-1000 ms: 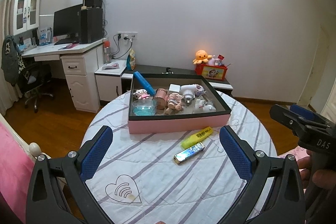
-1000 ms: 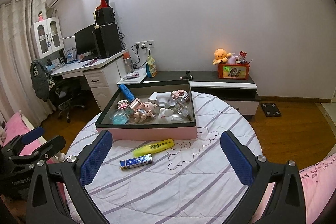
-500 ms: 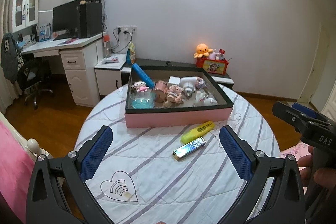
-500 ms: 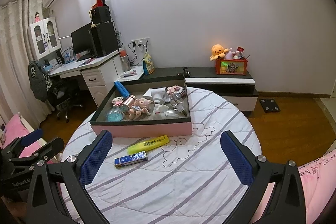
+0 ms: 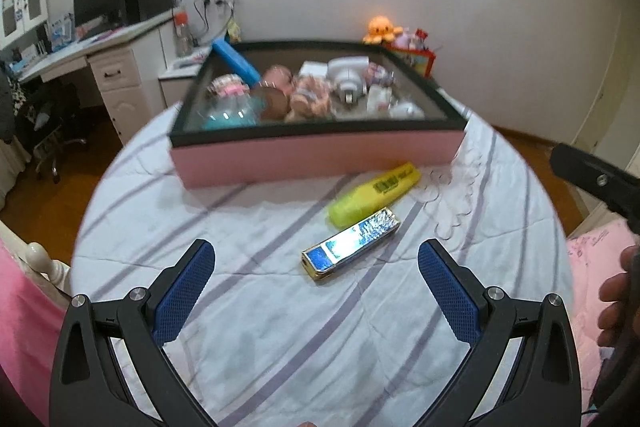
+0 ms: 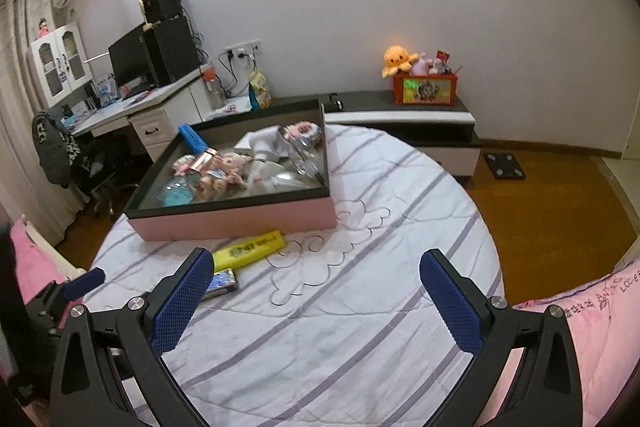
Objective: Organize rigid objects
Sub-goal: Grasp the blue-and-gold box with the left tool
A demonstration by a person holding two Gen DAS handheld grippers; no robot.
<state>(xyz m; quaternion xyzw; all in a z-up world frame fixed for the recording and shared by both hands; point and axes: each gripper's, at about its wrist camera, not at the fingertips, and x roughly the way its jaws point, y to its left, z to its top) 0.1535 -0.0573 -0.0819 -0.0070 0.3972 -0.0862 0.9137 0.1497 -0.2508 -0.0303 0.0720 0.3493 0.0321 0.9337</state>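
Looking down along our left gripper [image 5: 316, 283], we see its two blue-padded fingers spread wide and holding nothing, poised above a round table under a white quilted cloth with lilac stripes [image 5: 280, 347]. Between and just beyond the fingertips lies a small rectangular harmonica with a shiny blue and gold foil face [image 5: 350, 243]; its printing is too glary to read. Just beside it, nearly touching, lies a yellow highlighter pen [image 5: 374, 195] with a dark label whose writing is too small to make out. Behind both sits a shallow pink-sided tray with a black rim [image 5: 316, 157], crowded with small toys, a clear blue-tinted glass bowl [image 5: 230, 113] and a blue rectangular bar [image 5: 236, 62] leaning on the far left rim.

From the right wrist view, our right gripper [image 6: 316, 283] is likewise spread apart and empty, hovering over bare cloth to the right of the highlighter and harmonica. Its left finger hides part of the harmonica. At the right edge of the left view, a hand [image 5: 618, 291] grips the right tool's handle. On a low cabinet by the wall, an orange plush octopus [image 6: 398, 59] sits beside a red box [image 6: 425, 89].
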